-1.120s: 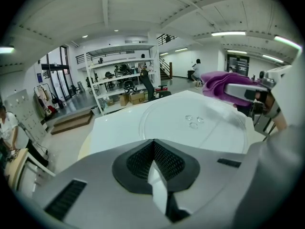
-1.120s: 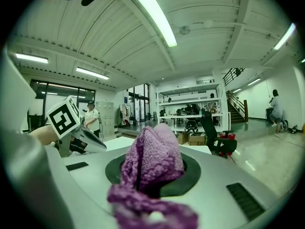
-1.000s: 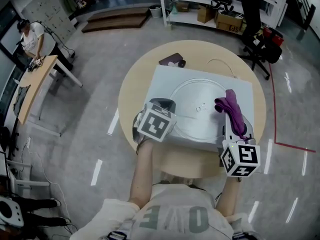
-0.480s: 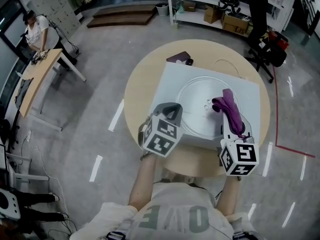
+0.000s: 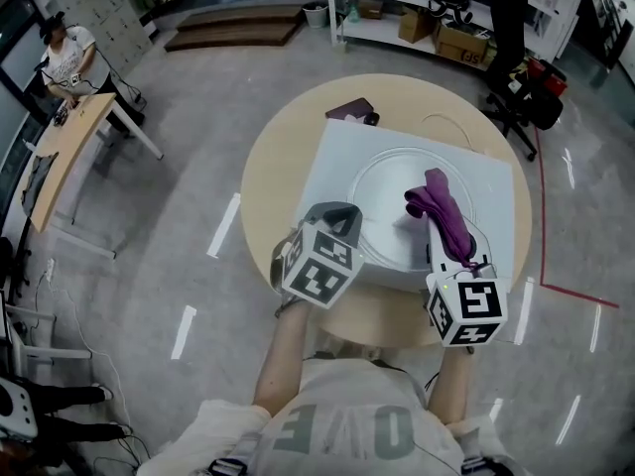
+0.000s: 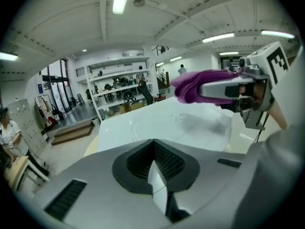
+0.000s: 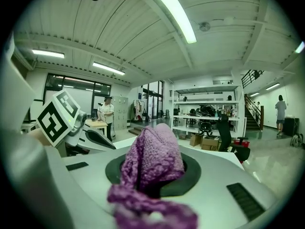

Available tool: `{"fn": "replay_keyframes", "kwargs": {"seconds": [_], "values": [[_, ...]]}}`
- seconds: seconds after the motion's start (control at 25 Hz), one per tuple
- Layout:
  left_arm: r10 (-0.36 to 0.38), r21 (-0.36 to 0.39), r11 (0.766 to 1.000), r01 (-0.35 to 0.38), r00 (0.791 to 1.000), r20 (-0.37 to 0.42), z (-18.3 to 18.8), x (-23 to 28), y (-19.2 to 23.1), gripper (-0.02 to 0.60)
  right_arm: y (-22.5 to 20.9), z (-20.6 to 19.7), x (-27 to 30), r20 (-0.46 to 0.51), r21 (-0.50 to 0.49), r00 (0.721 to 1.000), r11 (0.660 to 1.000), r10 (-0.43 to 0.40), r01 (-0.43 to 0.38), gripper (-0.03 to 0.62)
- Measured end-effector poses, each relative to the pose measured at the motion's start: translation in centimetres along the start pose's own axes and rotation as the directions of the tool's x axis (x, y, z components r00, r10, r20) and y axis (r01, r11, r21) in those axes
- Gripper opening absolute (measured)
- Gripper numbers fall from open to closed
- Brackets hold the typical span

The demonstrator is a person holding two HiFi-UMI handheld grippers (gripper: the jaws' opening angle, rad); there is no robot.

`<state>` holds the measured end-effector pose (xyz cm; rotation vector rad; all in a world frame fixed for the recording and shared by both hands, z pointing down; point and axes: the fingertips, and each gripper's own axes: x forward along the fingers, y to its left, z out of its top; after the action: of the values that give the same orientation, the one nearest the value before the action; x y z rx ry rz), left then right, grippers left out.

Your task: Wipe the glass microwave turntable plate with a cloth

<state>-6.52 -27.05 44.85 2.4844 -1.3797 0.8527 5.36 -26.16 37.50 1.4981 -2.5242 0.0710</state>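
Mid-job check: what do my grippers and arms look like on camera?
The left gripper and right gripper are light grey shells with dark-lined claws, each topped by a white cube of black square markers. No cables show. The arms are bare below a pale T-shirt.

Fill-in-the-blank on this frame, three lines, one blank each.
The right tool is shut on a ___ cloth.
The left tool, jaws together, holds ___.
The glass plate lies on a white board on a ___ wooden table.
Missing: purple; nothing; round.
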Motion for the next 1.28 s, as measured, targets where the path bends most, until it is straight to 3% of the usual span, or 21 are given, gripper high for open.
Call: {"fn": "replay_keyframes", "kwargs": {"seconds": [0.08, 0.16, 0.36, 0.56, 0.72, 0.88, 1.12, 1.28], "values": [[-0.032, -0.046, 0.998, 0.029, 0.997, -0.066, -0.5, 0.0, -0.3, 0.003, 0.6, 0.4, 0.2, 0.002, -0.014, 1.000, 1.000, 0.007, -0.007, 0.048], [-0.069, -0.088, 0.994, 0.062, 0.995, -0.074, -0.7, -0.6, -0.5, 0.003, 1.2, 0.6, 0.3, 0.001, -0.019, 1.000, 1.000, 0.013, -0.013, 0.048], [-0.022, -0.069, 0.997, 0.019, 0.998, -0.053, -0.6, -0.9, -0.9, 0.003, 1.6, 0.5, 0.6, -0.008, -0.023, 0.999, 0.999, 0.032, -0.032, 0.048], [-0.033, -0.078, 0.997, 0.029, 0.998, -0.056, -0.6, -1.2, -2.4, 0.003, 1.5, 0.4, 0.5, -0.008, -0.030, 0.999, 0.998, 0.052, -0.052, 0.048], [0.032, -0.068, 0.997, -0.032, 0.999, -0.009, -0.6, -1.0, -3.0, 0.003, 1.6, 0.2, 0.4, -0.015, -0.047, 0.997, 0.996, 0.075, -0.076, 0.048], [0.063, -0.141, 0.989, -0.049, 0.994, 0.094, -1.2, -2.3, -2.7, 0.003, 3.7, 0.1, 0.6, -0.035, -0.109, 0.990, 0.984, 0.136, -0.139, 0.048], [0.074, -0.169, 0.984, -0.054, 0.991, 0.115, -1.3, -2.4, -2.7, 0.003, 6.4, 0.2, 3.9, -0.138, -0.267, 0.945, 0.908, 0.295, -0.322, 0.048], [0.085, -0.193, 0.980, -0.058, 0.987, 0.137, -1.3, -2.5, -2.4, 0.003, 9.0, -0.2, 5.8, -0.248, -0.280, 0.869, 0.827, 0.428, -0.487, 0.048]]}}
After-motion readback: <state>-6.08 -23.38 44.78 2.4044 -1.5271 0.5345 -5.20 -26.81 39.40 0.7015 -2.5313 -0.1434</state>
